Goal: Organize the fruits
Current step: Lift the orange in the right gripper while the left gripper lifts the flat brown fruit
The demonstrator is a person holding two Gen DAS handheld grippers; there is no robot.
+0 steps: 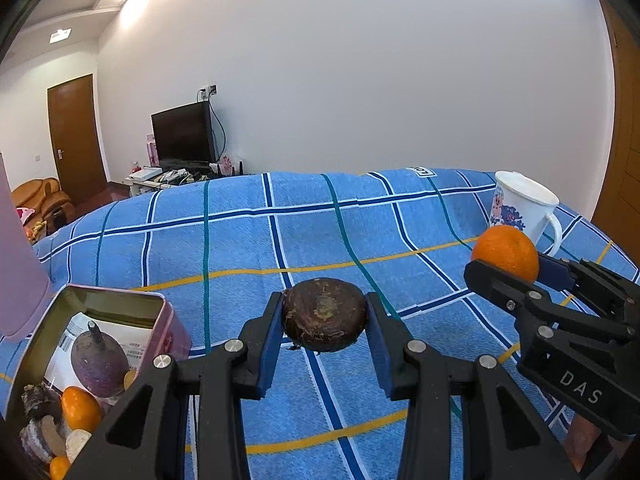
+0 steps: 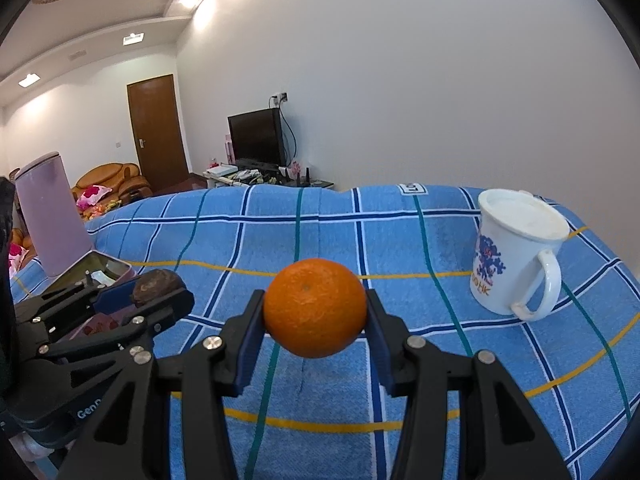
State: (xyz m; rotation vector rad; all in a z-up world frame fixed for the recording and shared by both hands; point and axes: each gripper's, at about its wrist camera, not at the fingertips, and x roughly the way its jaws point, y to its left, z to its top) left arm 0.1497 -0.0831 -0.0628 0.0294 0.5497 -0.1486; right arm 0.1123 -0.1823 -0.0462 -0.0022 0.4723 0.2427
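Grippers: our left gripper (image 1: 324, 330) clamps a brown fruit (image 1: 324, 314), right gripper (image 2: 315, 322) an orange (image 2: 315, 307) | we should lower each gently into the tin (image 1: 158, 310)

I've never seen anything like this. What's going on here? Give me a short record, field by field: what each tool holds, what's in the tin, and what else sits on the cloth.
left tool: shut on a dark brown round fruit, lifted off the cloth
right tool: shut on an orange, also held up
tin: open, at the left; holds a purple fruit with a stem, small oranges and other pieces
mug: white, printed, upright at the right
cloth: blue checked
pink container: stands behind the tin
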